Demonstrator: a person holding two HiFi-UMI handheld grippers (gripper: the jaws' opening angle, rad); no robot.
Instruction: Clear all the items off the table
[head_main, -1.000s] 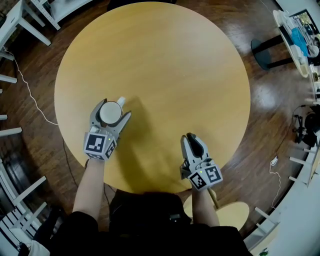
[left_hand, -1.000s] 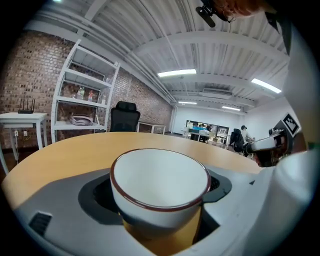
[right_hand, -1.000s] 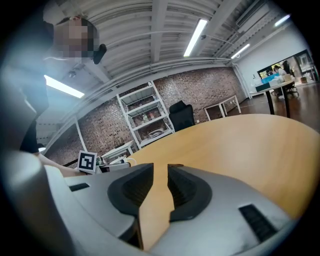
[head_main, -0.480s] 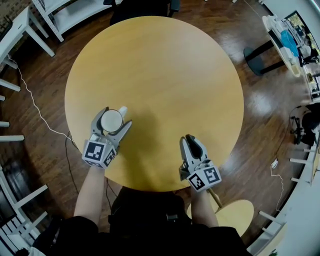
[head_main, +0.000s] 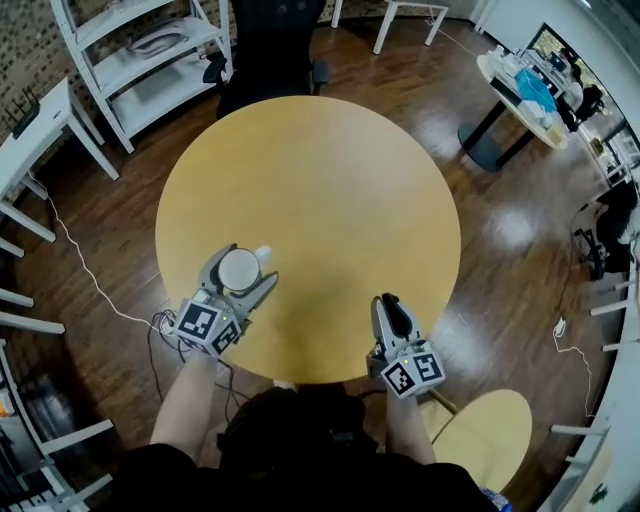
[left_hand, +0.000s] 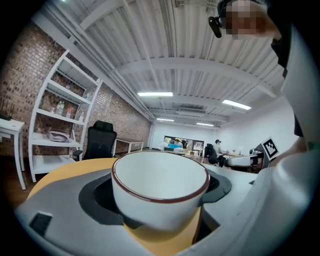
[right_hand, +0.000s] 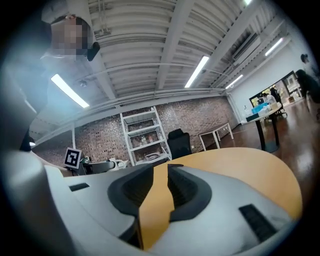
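While my left gripper (head_main: 248, 268) clenches its jaws on the white cup (left_hand: 160, 185), that cup is at the lower left of the head view, over the near left edge of the round yellow worktop (head_main: 330, 170). The cup stands upright, with a thin dark-red line round its rim, and both curved pads press its sides. At the upper left stand a white shelf unit (head_main: 140, 50) and a black office chair (head_main: 265, 55). Further right, low in the frame, my right gripper (head_main: 392, 303) points across the worktop's near edge. Its jaws are released, with only a narrow gap between them that shows yellow worktop. A round wooden stool (head_main: 490, 430) sits at the lower right.
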